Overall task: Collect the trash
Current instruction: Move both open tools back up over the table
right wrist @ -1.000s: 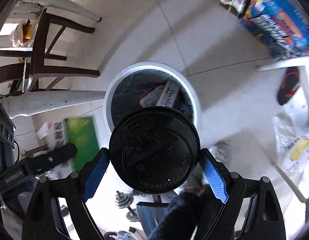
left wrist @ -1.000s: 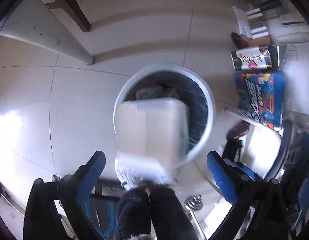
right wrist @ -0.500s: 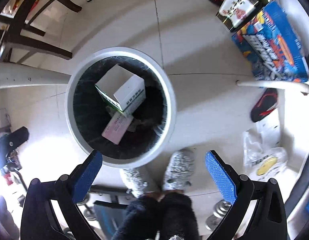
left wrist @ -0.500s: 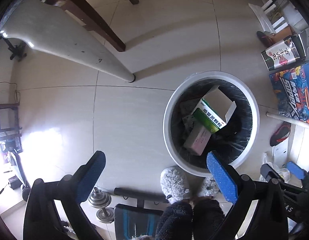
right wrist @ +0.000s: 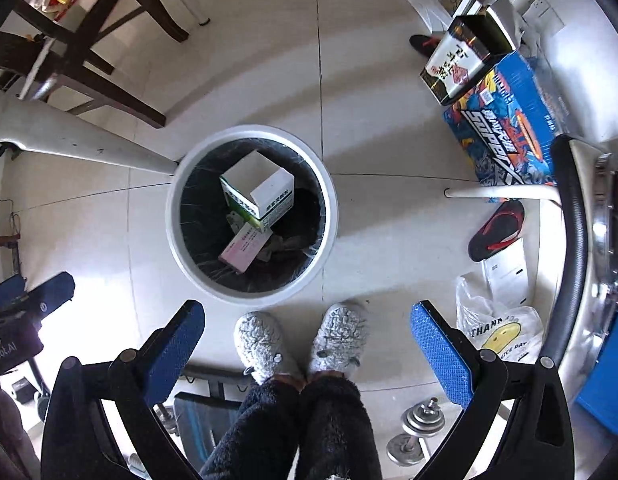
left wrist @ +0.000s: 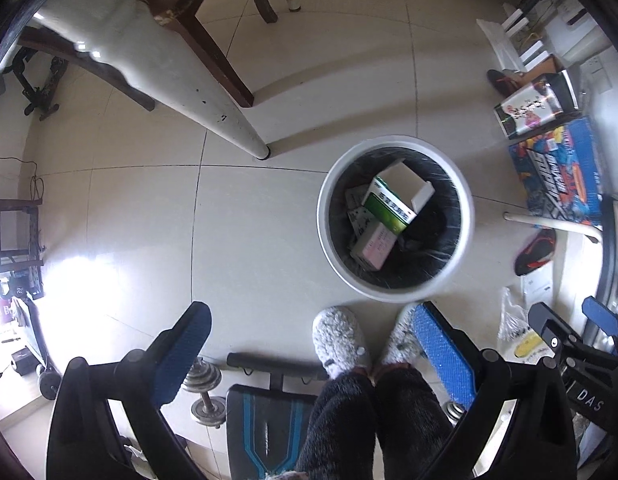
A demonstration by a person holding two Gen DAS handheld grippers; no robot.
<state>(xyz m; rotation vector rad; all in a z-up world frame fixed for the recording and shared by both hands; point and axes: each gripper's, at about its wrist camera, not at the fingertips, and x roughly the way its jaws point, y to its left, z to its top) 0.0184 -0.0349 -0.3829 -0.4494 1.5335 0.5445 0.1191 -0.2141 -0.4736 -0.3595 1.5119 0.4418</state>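
A white round trash bin (left wrist: 465,216) (right wrist: 329,216) with a black liner stands on the tiled floor below both grippers. Inside it lie a white and green carton (left wrist: 397,196) (right wrist: 261,192), a pink box (left wrist: 373,246) (right wrist: 245,246) and darker items. My left gripper (left wrist: 313,344) hangs high above the floor, to the left of the bin, open and empty. My right gripper (right wrist: 305,344) is also high up and open, with nothing between its blue pads (right wrist: 437,352). The person's grey fluffy slippers (right wrist: 301,340) stand just in front of the bin.
A white table leg (left wrist: 213,112) and a dark wooden chair (left wrist: 213,40) stand behind and left of the bin. Colourful boxes (right wrist: 505,120), a black and red slipper (right wrist: 497,230) and a plastic bag (right wrist: 497,332) lie to the right. Dumbbells (left wrist: 205,388) and a bench (left wrist: 269,412) sit near the feet.
A white box has left my left gripper and a black-lidded cup my right; the carton now lies in the bin. Both grippers have risen, and the bin looks smaller and farther.
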